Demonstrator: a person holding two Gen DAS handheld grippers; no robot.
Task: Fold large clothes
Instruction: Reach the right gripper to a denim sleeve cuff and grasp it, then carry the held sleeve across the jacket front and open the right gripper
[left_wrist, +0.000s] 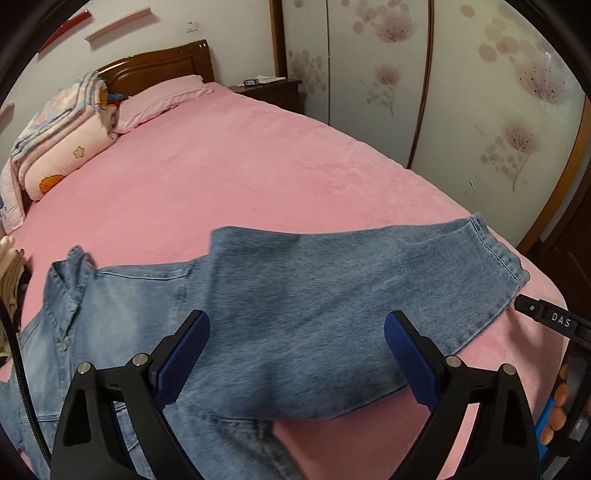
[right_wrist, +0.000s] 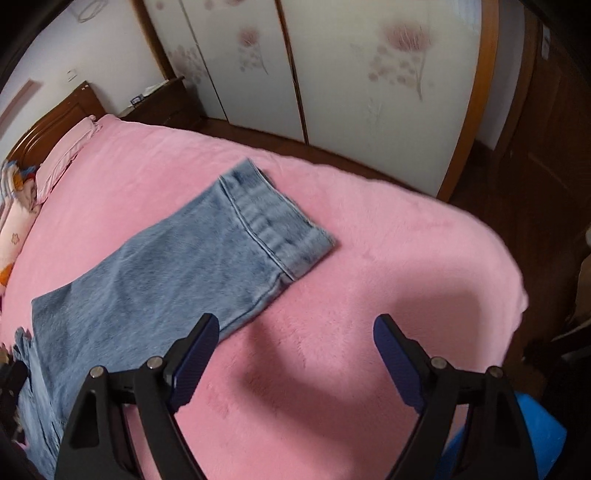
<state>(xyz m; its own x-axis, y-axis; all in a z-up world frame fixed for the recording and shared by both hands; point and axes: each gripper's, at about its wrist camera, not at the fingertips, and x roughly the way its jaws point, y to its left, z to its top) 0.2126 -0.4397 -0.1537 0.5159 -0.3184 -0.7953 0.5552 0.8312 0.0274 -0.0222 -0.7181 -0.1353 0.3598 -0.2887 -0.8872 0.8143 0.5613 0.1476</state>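
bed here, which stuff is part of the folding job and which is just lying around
Part of the job:
- denim garment, spread on the pink bedspread
- left gripper, open above it
- right gripper, open

Just lying about:
- folded floral quilt
- pink pillow
- nightstand
- wardrobe doors

Bare pink bed (right_wrist: 369, 266) is lying open between and ahead of the right fingers (right_wrist: 397, 356), while the denim shirt (left_wrist: 280, 317) is spreading under the left fingers (left_wrist: 184, 354).
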